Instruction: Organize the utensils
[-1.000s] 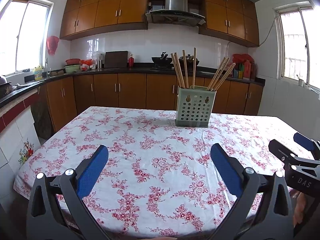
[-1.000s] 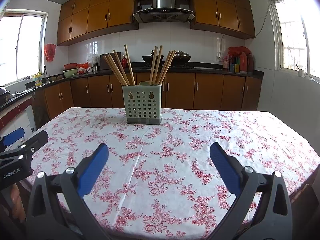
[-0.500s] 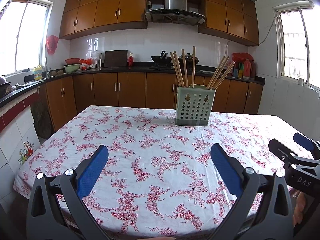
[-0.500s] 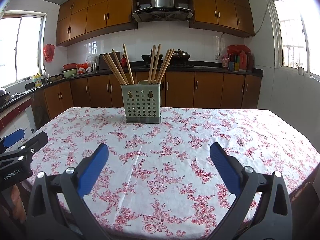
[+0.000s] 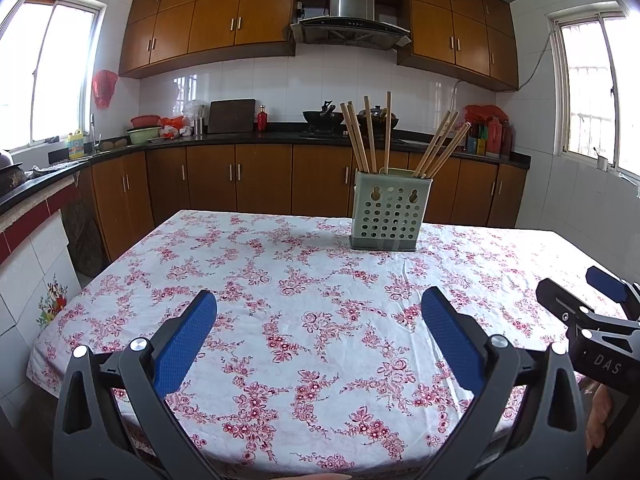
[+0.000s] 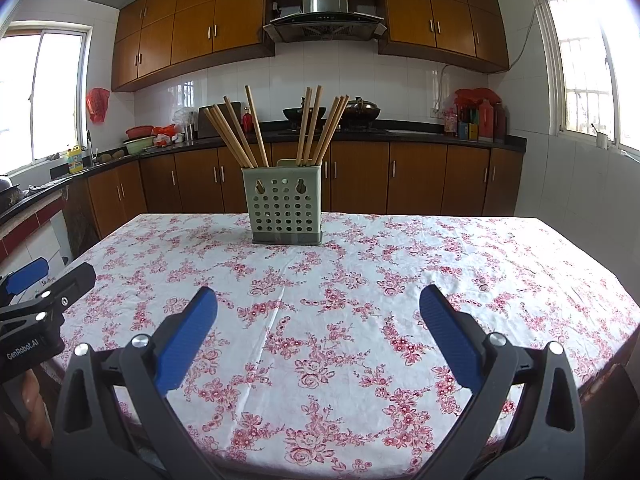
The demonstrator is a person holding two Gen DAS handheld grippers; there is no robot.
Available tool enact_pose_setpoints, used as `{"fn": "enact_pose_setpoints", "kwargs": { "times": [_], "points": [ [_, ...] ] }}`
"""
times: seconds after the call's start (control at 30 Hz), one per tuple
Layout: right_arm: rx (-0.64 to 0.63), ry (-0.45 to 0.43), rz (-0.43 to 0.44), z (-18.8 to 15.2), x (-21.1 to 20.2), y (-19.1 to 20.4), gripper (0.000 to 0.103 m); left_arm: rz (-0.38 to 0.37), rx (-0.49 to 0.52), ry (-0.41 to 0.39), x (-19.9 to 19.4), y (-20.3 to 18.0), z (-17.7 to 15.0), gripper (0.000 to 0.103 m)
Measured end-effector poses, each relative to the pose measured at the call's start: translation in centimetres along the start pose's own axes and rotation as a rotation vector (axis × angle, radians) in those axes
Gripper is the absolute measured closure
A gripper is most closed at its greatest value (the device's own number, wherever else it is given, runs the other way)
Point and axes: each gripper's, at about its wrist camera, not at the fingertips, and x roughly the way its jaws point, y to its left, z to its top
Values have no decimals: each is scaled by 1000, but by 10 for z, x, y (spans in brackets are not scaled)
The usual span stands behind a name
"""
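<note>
A pale green perforated utensil holder (image 5: pixel 390 209) stands upright at the far side of the table; it also shows in the right wrist view (image 6: pixel 285 205). Several wooden chopsticks (image 5: pixel 370 136) stick out of it in two bunches, also seen in the right wrist view (image 6: pixel 240 134). My left gripper (image 5: pixel 319 306) is open and empty, held low over the near table edge. My right gripper (image 6: pixel 318 304) is open and empty too, at about the same distance from the holder. Each gripper shows at the edge of the other's view.
The table carries a white cloth with red flowers (image 5: pixel 304 280). Behind it run brown kitchen cabinets and a dark counter (image 5: pixel 240 136) with pots, bottles and a cutting board. Windows are on both side walls.
Both views have tilted very slightly upward; the holder sits a touch lower in frame. Both grippers stay open and nothing on the table has moved.
</note>
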Motion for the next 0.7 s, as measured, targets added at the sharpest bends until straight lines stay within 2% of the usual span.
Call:
{"fn": "enact_pose_setpoints", "kwargs": {
  "times": [0.7],
  "points": [
    [1, 1, -1, 1, 0, 1, 4, 0, -1, 3, 1, 0, -1, 2]
  ]
}}
